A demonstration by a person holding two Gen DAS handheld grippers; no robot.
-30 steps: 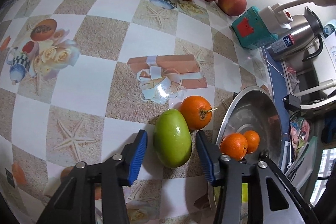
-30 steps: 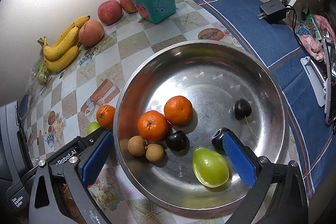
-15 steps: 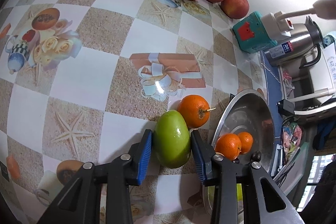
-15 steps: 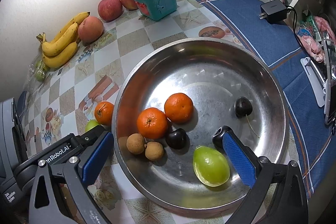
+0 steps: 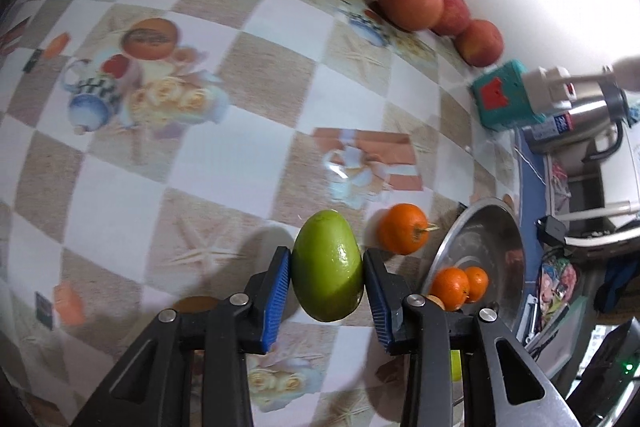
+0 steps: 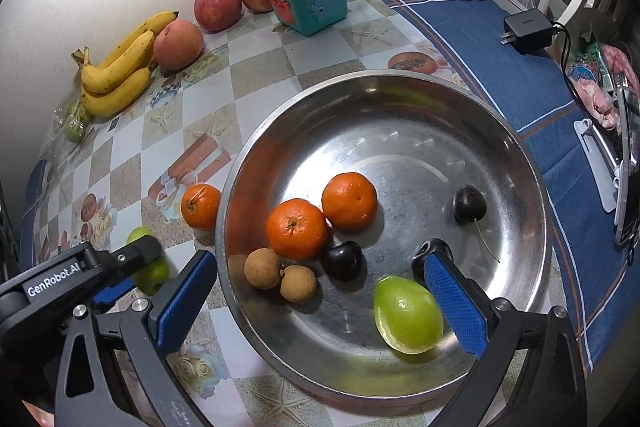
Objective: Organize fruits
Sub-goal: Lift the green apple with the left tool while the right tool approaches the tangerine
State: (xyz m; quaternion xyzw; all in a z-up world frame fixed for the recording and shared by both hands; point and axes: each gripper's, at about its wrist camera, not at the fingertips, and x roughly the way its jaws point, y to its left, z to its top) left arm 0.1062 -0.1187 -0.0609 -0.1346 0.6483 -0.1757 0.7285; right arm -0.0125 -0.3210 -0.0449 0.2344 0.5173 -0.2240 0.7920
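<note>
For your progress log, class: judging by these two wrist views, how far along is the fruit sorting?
Done: two oranges and a green fruit lie in the steel bowl. In hand: the left gripper is shut on another green fruit. Left: one orange sits beside the bowl; the right gripper is open.

Bright light, fisheye warp, left-view blur

Shiny scuffed metal bowl (image 6: 520, 163), glossy printed tablecloth (image 5: 120, 195), smooth waxy green fruit (image 5: 326, 271), woven blue cloth (image 6: 496, 59)
</note>
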